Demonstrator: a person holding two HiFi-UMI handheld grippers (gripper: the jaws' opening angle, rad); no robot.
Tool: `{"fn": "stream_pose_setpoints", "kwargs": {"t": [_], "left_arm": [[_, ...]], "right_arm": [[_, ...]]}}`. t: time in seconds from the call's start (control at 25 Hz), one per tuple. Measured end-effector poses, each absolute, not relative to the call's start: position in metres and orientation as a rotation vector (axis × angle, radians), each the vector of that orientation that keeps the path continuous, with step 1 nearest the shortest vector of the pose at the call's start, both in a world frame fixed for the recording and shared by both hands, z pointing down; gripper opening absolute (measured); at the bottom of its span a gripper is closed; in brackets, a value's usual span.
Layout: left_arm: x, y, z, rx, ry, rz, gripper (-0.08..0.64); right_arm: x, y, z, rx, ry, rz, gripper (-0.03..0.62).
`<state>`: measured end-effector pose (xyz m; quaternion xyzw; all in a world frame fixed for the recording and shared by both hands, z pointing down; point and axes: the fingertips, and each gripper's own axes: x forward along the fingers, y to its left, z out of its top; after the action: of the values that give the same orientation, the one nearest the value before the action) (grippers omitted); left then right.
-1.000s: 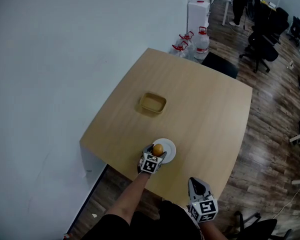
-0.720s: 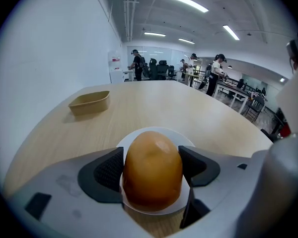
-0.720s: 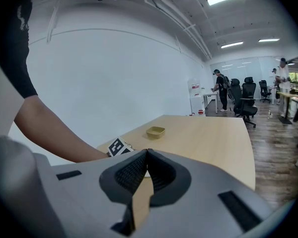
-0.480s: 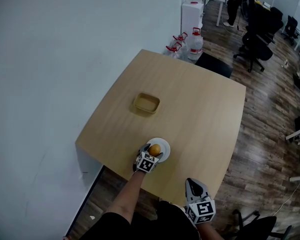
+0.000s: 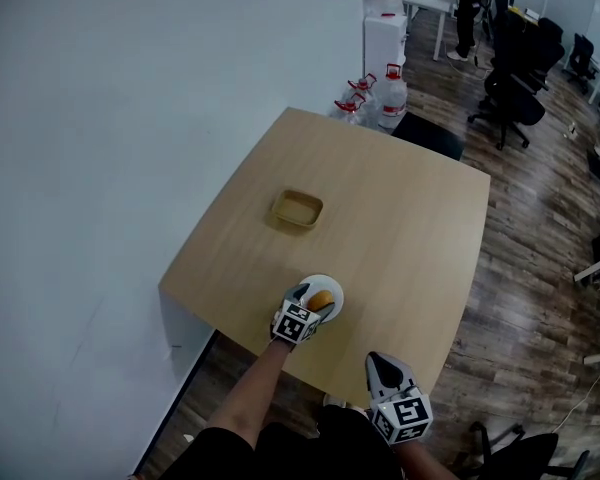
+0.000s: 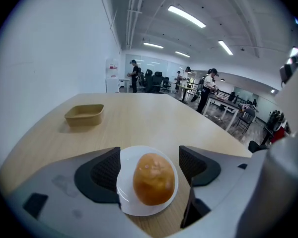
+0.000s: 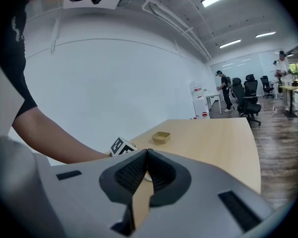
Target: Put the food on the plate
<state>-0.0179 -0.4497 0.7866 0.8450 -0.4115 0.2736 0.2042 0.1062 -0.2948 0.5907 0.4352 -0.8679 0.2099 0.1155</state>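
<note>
The left gripper (image 5: 313, 304) (image 6: 149, 156) was held over the near edge of a light wooden square table (image 5: 400, 218) (image 6: 139, 118), its two jaws standing apart on either side of a small white round plate (image 5: 332, 284) (image 6: 131, 205). A golden-brown, egg-shaped bun (image 5: 321, 299) (image 6: 154, 178) lay on that plate, between the jaws, and the left gripper view showed a narrow gap on each side of it, so neither pad touched the food. The plate sat on the table just inside its near edge. Farther across the tabletop, well apart from the plate and toward the pale wall, stood a shallow tan rectangular tray (image 5: 298, 209) (image 6: 84, 114) (image 7: 161, 137). The right gripper (image 5: 380, 363) (image 7: 147, 151) was held off the table's near edge, close to the person's body, with its dark ribbed jaws pressed together at the tips and nothing between them. Its own view looked across the table (image 7: 223, 133) and caught the person's bare left forearm (image 7: 54, 138) (image 5: 250, 398) and the marker cube of the other gripper just beyond the closed jaws. Past the far corner of the table, clear water bottles with red caps (image 5: 392, 93) stood on the dark wooden floor beside a white cabinet (image 5: 385, 33), and black office chairs (image 5: 520, 98) stood farther off.
</note>
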Motion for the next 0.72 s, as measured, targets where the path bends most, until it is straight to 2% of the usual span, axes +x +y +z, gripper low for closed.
{"fn": "stream_pose_setpoints", "kwargs": {"t": [0.72], "left_arm": [[-0.017, -0.327, 0.669, 2.328, -1.22, 0.297, 0.342]], "right_arm": [[0.119, -0.282, 0.575, 1.351, -2.556, 0.606, 0.06]]}}
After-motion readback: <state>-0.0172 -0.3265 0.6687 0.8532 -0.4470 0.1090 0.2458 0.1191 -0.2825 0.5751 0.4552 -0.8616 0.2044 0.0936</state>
